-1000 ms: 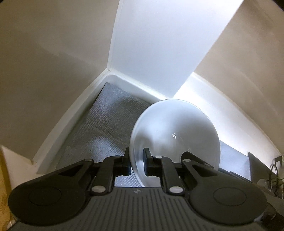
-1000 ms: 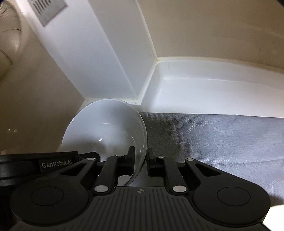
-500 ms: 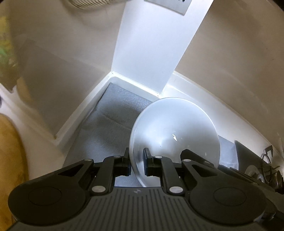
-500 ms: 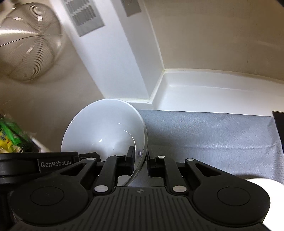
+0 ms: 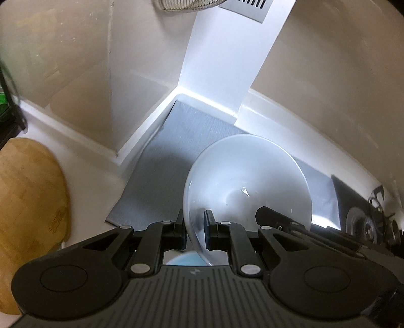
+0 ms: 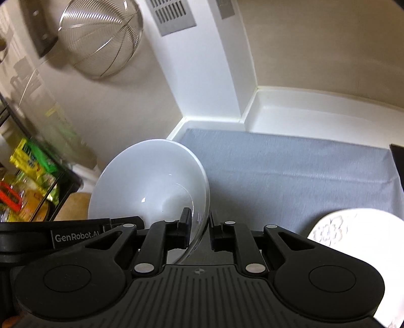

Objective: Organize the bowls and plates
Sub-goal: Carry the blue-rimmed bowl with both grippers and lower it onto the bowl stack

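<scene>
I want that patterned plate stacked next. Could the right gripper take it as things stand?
Probably not yet. The right gripper is shut on the rim of the white bowl, shared with the left gripper. The patterned plate lies unobstructed on the grey mat.

One white bowl (image 5: 248, 181), gripped at its rim from both sides.

Two tools: left tool (image 5: 194, 228), right tool (image 6: 200, 228).

One grey mat (image 6: 298, 166), laid into the back corner of the worktop (image 5: 98, 181).

One patterned white plate (image 6: 353, 234), at the mat's near right edge.

One wire strainer (image 6: 101, 37), hanging on the wall above the worktop's back left.

One wooden board (image 5: 27, 201), at the worktop's left edge.

Two wall vent plates (image 6: 174, 15).

One black rack (image 6: 50, 176) at far left; the packets in it are blurred, count unclear.

One pale blue round item (image 5: 184, 261) under the left tool, mostly hidden.
</scene>
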`<state>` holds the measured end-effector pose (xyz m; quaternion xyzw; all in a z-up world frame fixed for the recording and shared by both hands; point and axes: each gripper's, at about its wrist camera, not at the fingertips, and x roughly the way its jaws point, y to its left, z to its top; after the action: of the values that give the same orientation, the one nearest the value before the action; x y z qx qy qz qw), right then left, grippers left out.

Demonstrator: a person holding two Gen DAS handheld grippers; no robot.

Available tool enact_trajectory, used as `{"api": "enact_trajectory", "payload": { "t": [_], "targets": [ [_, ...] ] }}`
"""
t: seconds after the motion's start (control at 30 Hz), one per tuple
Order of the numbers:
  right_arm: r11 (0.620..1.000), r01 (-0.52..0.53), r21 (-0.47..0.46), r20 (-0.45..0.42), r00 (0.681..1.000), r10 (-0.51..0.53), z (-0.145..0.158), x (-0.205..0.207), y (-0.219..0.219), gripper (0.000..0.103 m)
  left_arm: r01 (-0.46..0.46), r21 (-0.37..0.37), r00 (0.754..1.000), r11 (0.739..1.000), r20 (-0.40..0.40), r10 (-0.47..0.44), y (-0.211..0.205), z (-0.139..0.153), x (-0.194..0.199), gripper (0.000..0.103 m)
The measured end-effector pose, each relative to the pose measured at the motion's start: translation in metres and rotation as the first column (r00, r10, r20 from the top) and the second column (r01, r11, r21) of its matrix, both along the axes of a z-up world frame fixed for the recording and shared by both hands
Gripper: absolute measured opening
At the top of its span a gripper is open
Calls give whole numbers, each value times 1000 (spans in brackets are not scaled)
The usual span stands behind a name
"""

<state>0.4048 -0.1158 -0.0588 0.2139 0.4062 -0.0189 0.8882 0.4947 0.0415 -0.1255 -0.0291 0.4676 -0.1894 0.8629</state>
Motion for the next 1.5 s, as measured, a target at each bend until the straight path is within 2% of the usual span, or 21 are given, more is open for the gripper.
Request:
{"api": "enact_trajectory", "payload": {
  "t": [0.5, 1.0, 1.5],
  "targets": [
    [998, -53, 26, -111, 992, 55, -26, -39, 29, 17, 80, 65, 994, 995, -78, -75, 30, -22, -46, 14],
    [995, -93, 46, -178, 979, 100, -40, -44, 36, 18, 111, 76, 985, 991, -143, -99, 39, -40, -54, 14],
    [990, -116, 77, -192, 973, 128, -41, -42, 29, 20, 124, 55, 977, 991, -181, -113, 40, -43, -50, 15]
  ]
}}
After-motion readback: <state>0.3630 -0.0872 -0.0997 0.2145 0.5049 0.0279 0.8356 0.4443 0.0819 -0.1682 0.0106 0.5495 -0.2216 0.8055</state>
